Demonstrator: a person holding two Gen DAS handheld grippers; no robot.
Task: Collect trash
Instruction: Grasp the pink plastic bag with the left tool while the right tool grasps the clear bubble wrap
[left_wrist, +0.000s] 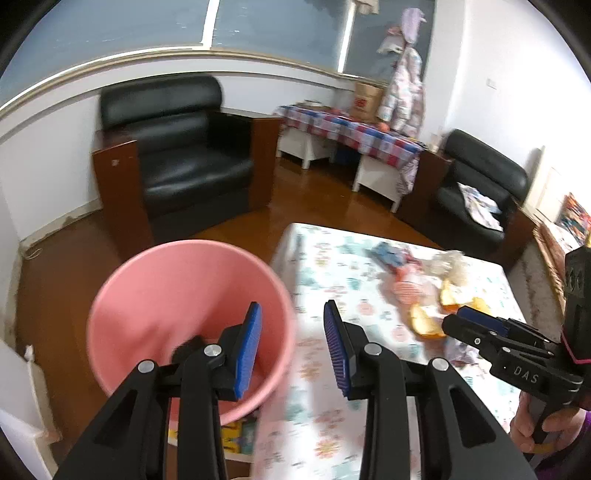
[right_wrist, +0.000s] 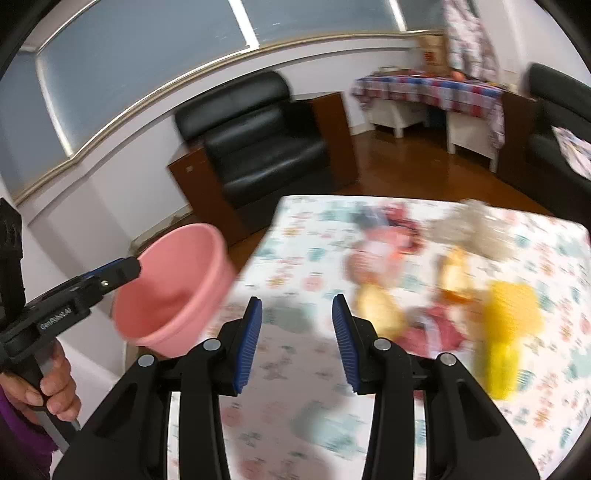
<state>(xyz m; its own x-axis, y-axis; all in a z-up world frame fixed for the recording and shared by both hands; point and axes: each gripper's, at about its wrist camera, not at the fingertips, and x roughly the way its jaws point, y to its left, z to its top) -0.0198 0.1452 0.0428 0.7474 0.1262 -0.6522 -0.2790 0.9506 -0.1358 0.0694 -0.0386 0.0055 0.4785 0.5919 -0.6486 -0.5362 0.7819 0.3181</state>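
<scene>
A pink bucket (left_wrist: 177, 295) stands left of the table's edge and also shows in the right wrist view (right_wrist: 173, 288). My left gripper (left_wrist: 291, 332) is open above the bucket's near rim, one finger over the inside, nothing pinched. In the right wrist view the left gripper (right_wrist: 129, 267) has its tip at the rim. My right gripper (right_wrist: 297, 325) is open over the patterned tablecloth (right_wrist: 295, 258), empty; the left wrist view shows the right gripper (left_wrist: 465, 317) near the peels. Trash lies ahead: orange peels (left_wrist: 428, 321), a yellow ribbed piece (right_wrist: 509, 332), red wrappers (right_wrist: 439, 328), crumpled clear plastic (right_wrist: 480, 229).
A black armchair (left_wrist: 184, 155) stands behind the bucket on the brown floor. A checked-cloth table (left_wrist: 351, 133) and a second black chair (left_wrist: 480, 184) line the far wall. A colourful box (left_wrist: 236, 435) lies under the bucket's base. A person's hand (left_wrist: 535, 424) grips the right handle.
</scene>
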